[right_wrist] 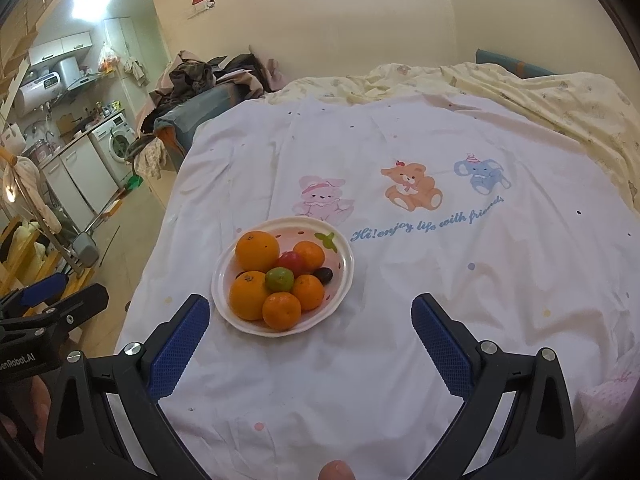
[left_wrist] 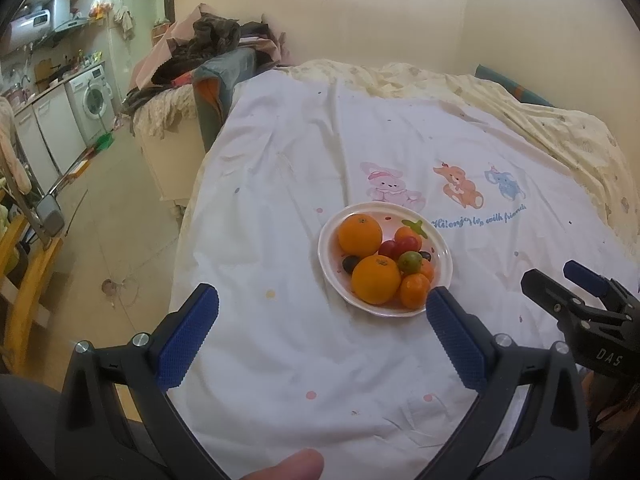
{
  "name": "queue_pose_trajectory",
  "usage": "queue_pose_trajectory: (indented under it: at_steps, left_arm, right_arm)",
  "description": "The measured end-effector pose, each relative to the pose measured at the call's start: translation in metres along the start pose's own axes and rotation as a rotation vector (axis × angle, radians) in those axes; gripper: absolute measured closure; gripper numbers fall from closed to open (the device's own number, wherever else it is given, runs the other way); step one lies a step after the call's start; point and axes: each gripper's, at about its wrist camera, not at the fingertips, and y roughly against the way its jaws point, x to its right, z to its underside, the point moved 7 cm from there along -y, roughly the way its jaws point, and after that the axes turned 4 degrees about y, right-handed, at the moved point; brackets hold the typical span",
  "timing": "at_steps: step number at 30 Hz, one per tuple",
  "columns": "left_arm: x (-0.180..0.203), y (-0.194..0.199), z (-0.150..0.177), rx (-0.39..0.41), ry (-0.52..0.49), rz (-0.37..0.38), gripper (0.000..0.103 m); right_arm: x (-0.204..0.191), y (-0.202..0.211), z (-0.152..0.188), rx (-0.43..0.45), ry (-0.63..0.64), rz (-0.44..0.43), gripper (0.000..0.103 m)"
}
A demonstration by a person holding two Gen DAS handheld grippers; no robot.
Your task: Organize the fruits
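A white plate [left_wrist: 440, 248] [right_wrist: 344, 276] sits on the white bed sheet [left_wrist: 304, 360] [right_wrist: 460, 280]. It holds two large oranges [left_wrist: 360, 235] [right_wrist: 257, 251], several small tangerines [left_wrist: 414, 290] [right_wrist: 281, 311], a green citrus [left_wrist: 409, 262] [right_wrist: 279, 279], red tomatoes [left_wrist: 406, 244] [right_wrist: 291, 262] and dark grapes [left_wrist: 350, 263] [right_wrist: 323, 275]. My left gripper [left_wrist: 322, 308] is open and empty, just short of the plate. My right gripper [right_wrist: 310, 316] is open and empty, with the plate ahead to its left. Each gripper shows at the edge of the other's view [left_wrist: 576, 292] [right_wrist: 60, 300].
The sheet has cartoon animal prints [right_wrist: 412, 186] and covers a bed with a yellow quilt [right_wrist: 540, 96] at the back. A pile of clothes [left_wrist: 208, 44] lies beyond the bed's left edge. A kitchen with a washing machine [left_wrist: 94, 98] and bare floor are at left.
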Motion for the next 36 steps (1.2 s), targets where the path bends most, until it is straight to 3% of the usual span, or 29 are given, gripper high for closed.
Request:
queue_pose_trajectory:
  at_steps: [36]
  left_arm:
    - [-0.0046, -0.0029, 0.0006, -0.012, 0.028, 0.0, 0.001]
  right_arm:
    - [0.0002, -0.0007, 0.0017, -0.005, -0.002, -0.001, 0.0]
